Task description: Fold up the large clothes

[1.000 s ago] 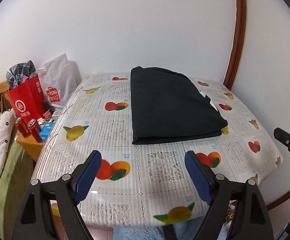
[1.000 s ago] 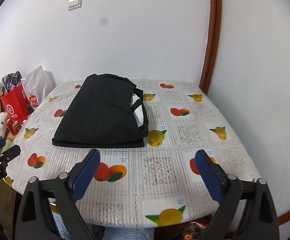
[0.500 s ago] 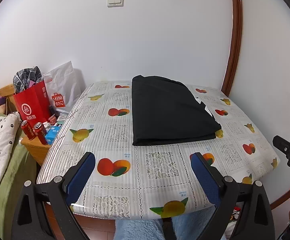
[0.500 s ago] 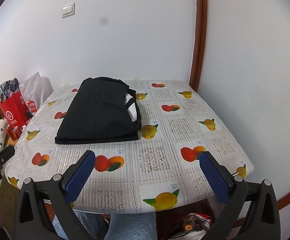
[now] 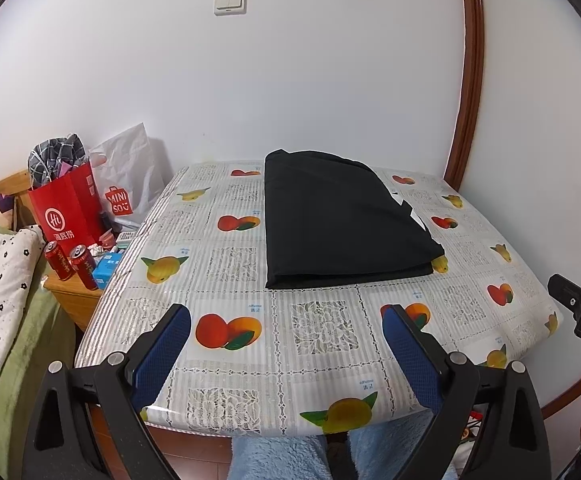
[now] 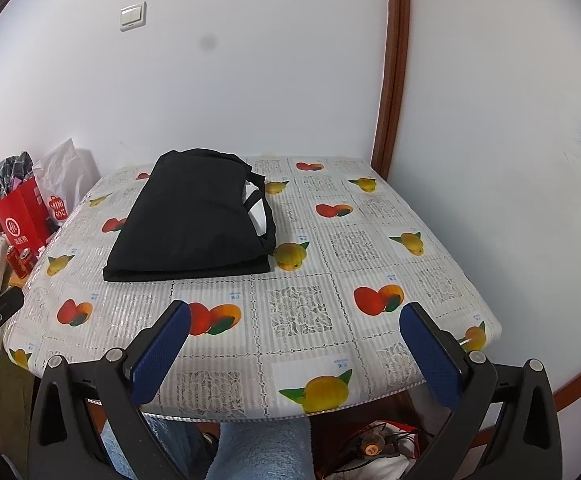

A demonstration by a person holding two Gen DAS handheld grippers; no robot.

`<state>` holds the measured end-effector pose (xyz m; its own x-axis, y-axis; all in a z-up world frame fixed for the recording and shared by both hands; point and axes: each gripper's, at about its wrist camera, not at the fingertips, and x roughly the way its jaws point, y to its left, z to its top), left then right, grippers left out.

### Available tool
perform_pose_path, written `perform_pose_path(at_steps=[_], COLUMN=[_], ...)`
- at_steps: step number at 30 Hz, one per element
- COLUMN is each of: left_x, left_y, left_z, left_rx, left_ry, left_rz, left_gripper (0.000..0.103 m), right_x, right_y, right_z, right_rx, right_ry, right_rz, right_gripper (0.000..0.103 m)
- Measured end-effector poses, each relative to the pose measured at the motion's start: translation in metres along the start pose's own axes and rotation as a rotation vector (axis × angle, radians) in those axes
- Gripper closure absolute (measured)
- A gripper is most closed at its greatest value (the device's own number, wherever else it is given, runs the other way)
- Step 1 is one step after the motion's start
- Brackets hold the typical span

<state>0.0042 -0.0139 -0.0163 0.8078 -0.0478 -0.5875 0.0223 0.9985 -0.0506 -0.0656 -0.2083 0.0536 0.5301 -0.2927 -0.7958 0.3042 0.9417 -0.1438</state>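
You face a corner of plain white walls point(image 5: 330, 60), met by a curved brown wooden trim strip point(image 5: 470, 80) at your right. A cream double light switch point(image 5: 230, 2) sits high on the far wall. Before you stands a desk point(image 5: 330, 360) under a glossy fruit-printed plastic cloth. To your left, a low wooden bedside cabinet point(image 5: 74, 296) holds two red drink cans point(image 5: 70, 262), a red paper bag point(image 5: 70, 208) and a white shopping bag point(image 5: 130, 176). Light is even and soft.

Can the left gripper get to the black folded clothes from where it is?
Probably yes. The left gripper is open and empty, the black folded clothes lie straight ahead, and only bare tablecloth lies between them.
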Motion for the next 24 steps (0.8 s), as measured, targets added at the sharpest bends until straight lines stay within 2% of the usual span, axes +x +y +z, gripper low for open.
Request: perform_pose_path(at_steps=[24], left_x=[-0.0015], left_y=[0.0022], left_z=[0.0002], left_rx=[0.011], left_ry=[0.003], left_rz=[0.003], left_gripper=[0.006], right_x=[-0.0013], right_y=[-0.0023], right_z=[-0.0030], right_rx=[0.017], right_ry=[0.004], right_rz=[-0.017], right_gripper=[0.001])
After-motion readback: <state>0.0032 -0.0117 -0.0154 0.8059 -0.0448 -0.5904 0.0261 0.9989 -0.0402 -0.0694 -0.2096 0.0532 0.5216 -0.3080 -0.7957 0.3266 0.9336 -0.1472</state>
